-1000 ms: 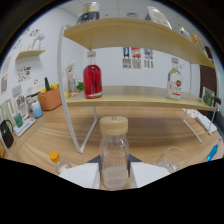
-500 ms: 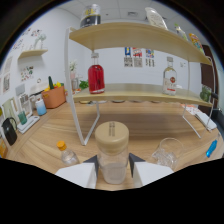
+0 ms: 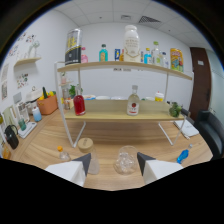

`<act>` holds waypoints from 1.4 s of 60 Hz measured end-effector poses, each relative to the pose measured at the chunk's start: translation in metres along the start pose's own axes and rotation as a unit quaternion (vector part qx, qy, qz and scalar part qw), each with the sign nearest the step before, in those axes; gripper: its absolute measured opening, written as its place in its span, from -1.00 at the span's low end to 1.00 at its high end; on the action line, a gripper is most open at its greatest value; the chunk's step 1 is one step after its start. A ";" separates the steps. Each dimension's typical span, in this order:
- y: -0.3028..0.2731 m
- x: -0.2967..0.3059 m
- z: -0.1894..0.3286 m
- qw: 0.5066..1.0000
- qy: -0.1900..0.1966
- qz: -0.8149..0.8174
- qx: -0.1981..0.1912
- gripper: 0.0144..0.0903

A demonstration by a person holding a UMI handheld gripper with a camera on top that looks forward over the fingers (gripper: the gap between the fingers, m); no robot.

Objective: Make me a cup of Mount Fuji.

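My gripper [image 3: 114,161] is open, raised above the wooden table [image 3: 150,145]. A clear empty glass [image 3: 125,161] stands on the table between the fingertips, with a gap at each side. A clear bottle with a tan lid [image 3: 86,147] stands on the table just ahead of the left finger [image 3: 80,165], apart from the glass. On the lower shelf [image 3: 107,117] beyond them are a red-liquid bottle [image 3: 79,104] and a clear bottle with a red label [image 3: 132,102].
A white-framed two-level rack spans the table; its top shelf [image 3: 150,67] carries several bottles and a tall can [image 3: 73,46]. A small orange-capped bottle [image 3: 61,152] stands left of the fingers. A blue object [image 3: 182,156] lies to the right. An orange pot [image 3: 47,104] sits far left.
The tan-lidded bottle, earlier close between the fingers, now stands free on the table. My gripper has drawn back and risen, and the glass has come between the fingertips.
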 end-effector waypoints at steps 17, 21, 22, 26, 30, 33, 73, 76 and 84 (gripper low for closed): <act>-0.048 0.062 -0.028 0.997 0.044 0.037 -0.050 0.89; -0.088 0.066 -0.036 0.998 0.041 0.037 -0.035 0.88; -0.099 0.065 -0.038 0.998 0.038 0.038 -0.030 0.88; -0.144 0.060 -0.045 0.999 0.021 0.038 -0.006 0.88; -0.188 0.058 -0.047 0.999 0.013 0.036 0.027 0.88; -0.221 0.055 -0.046 0.998 0.008 0.028 0.052 0.88; -0.309 0.059 0.075 0.991 0.010 0.030 0.130 -0.06; -0.309 0.058 0.074 0.991 0.006 0.030 0.131 -0.09; -0.322 0.051 0.053 0.988 -0.008 0.023 0.151 -0.11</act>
